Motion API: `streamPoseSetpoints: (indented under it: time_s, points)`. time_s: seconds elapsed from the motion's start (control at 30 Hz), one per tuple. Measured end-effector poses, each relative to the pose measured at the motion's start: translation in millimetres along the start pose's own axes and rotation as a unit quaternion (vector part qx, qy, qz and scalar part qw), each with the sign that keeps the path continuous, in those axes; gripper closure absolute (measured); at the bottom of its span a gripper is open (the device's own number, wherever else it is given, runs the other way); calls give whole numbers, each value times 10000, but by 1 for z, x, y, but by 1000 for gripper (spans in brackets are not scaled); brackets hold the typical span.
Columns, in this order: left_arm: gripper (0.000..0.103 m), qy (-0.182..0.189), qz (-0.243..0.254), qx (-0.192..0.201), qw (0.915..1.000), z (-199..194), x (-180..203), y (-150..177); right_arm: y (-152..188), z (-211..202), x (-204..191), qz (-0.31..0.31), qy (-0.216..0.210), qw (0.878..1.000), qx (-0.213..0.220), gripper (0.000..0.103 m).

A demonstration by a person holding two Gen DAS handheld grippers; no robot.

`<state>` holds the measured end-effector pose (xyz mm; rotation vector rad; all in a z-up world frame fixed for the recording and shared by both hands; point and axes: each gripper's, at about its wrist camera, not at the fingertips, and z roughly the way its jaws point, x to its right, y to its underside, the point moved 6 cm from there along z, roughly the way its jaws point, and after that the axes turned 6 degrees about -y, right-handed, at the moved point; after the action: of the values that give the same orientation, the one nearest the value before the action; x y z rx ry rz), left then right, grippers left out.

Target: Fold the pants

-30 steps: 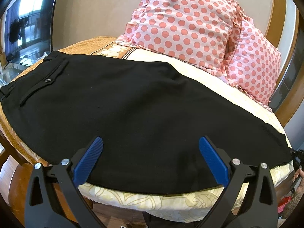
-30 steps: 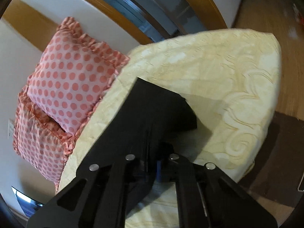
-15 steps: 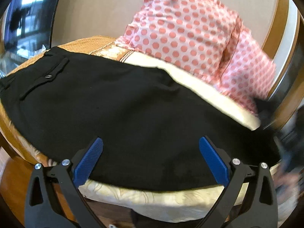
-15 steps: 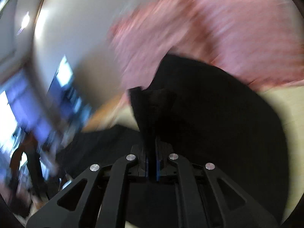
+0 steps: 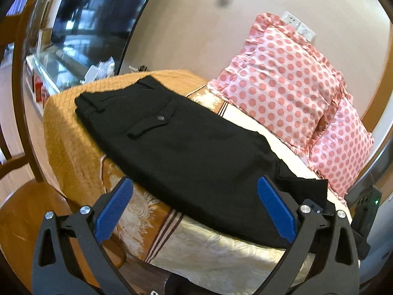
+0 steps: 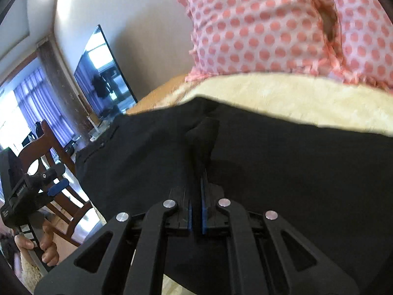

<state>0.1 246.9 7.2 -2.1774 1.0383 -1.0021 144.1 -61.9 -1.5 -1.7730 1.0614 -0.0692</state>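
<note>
Black pants (image 5: 196,157) lie flat on the bed, waistband and a buttoned back pocket (image 5: 149,123) at the far left. My left gripper (image 5: 194,209) is open and empty, hovering off the bed's near edge over the pants' front hem. My right gripper (image 6: 196,196) is shut on a pinched fold of the pants' leg end (image 6: 203,132), held above the rest of the pants (image 6: 294,172). That lifted leg end shows at the right in the left wrist view (image 5: 302,184). The left gripper also shows in the right wrist view (image 6: 36,186), held in a hand.
Two pink polka-dot pillows (image 5: 282,86) lean against the wall behind the pants. An orange quilt (image 5: 63,127) covers the bed's left end, cream bedding (image 5: 221,258) the front. A wooden chair (image 6: 54,147) and a wall TV (image 6: 103,73) stand beyond the left end.
My right gripper has lifted the leg end off the bed's right end and swung it over towards the waistband. My left gripper has drawn back and turned left, still open.
</note>
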Motion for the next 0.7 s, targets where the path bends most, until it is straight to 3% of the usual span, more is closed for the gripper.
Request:
streamPoseSetpoints:
  time_s: [0.07,0.17,0.2,0.23,0.33,0.43,0.5,0.57,0.67,0.7]
  points:
    - [2,28,-63,-37,10000,1,-3,1,1,-1,-9,-238,105,9996,88,98]
    - [2,19,-50,-43,10000,0,-5,3,19,13,-23,-538,-9,9976,-438,94]
    - [2,32,-38,-52,10000,0,-5,3,29,17,-24,-507,-55,9965,-660,88]
    - [2,61,-25,-63,10000,-1,-5,4,33,19,-24,-487,-187,9959,-742,73]
    - [2,115,-17,-93,9999,-1,-5,3,40,11,-34,-575,-577,9938,-755,48]
    - [2,166,-119,-216,9996,2,-8,2,37,3,-37,-433,-831,9935,-648,37]
    - [2,200,-236,-291,9991,6,-10,1,43,11,-36,-535,-759,9918,-873,35]
    - [2,163,-370,-366,9985,9,-15,0,43,6,-42,-807,-568,9921,-769,36]
    - [2,160,-587,-433,9972,13,-23,-2,33,-8,-45,-689,-661,9952,-233,36]
    - [2,161,-669,-453,9966,14,-26,-3,32,-4,-40,-689,-484,9960,-308,36]
